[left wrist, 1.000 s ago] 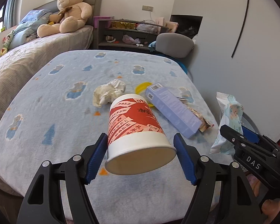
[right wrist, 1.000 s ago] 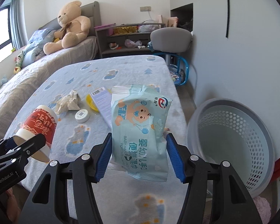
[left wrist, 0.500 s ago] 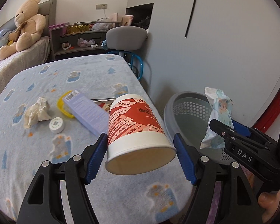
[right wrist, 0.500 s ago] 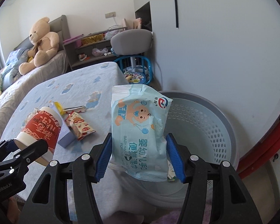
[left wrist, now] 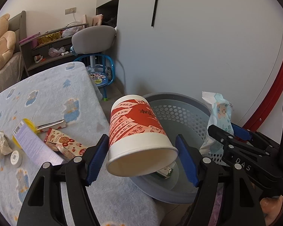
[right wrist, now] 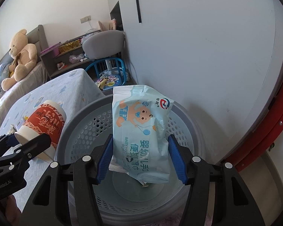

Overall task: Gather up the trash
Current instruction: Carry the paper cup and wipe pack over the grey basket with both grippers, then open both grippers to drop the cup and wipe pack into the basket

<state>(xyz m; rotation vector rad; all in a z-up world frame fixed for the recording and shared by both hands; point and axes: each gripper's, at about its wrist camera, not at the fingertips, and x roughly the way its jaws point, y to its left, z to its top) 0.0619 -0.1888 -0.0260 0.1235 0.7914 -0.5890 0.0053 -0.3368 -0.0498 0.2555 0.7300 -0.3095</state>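
— Claw on the left [left wrist: 141, 158]: what does it grip?
— A red-and-white paper cup [left wrist: 136, 131], clamped on its side between blue pads, over the near rim of the grey perforated plastic basket [left wrist: 181, 111].
— And the right claw [right wrist: 139, 158]?
— Closed on a light-blue baby-wipes packet [right wrist: 141, 131], upright above the basket's middle. A purple carton [left wrist: 34, 147] and red snack wrapper [left wrist: 66, 145] lie on the blue-blanketed worktop [left wrist: 52, 98].

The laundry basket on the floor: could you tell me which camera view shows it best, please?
The right wrist view: the basket fills the middle, with nearly its whole rim, holed wall and floor showing behind the wipes pack. In the left wrist view the basket is half hidden by the paper cup.
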